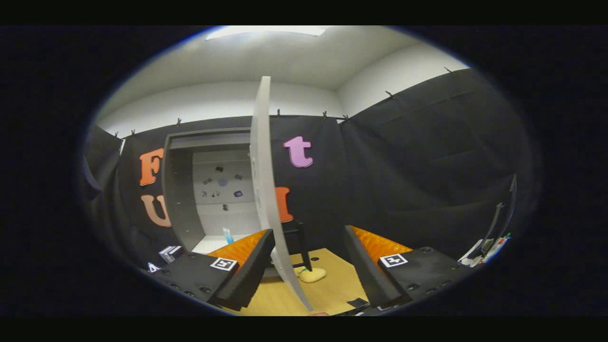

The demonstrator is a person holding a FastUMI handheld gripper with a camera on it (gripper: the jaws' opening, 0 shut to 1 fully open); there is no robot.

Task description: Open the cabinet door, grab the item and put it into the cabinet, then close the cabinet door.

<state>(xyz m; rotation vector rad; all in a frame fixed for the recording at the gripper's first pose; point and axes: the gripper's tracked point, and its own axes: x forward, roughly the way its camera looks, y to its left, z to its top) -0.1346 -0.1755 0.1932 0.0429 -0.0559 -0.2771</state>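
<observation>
Cabinet door [264,190] stood open, edge-on between spread fingers of gripper [308,270], untouched. Item [311,274], pale, lay just beyond; judged light, possibly soft: take across middle.

cabinet [183,190]: 1 | cabinet door [264,190], swung open: 1 | gripper [308,266]: 1, fingers [247,266] spread: 2 | pale yellow item [312,274] on table [327,289]: 1

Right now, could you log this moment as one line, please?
cabinet door: open, edge-on | gripper: open, door edge between fingers | yellow item: on table
</observation>
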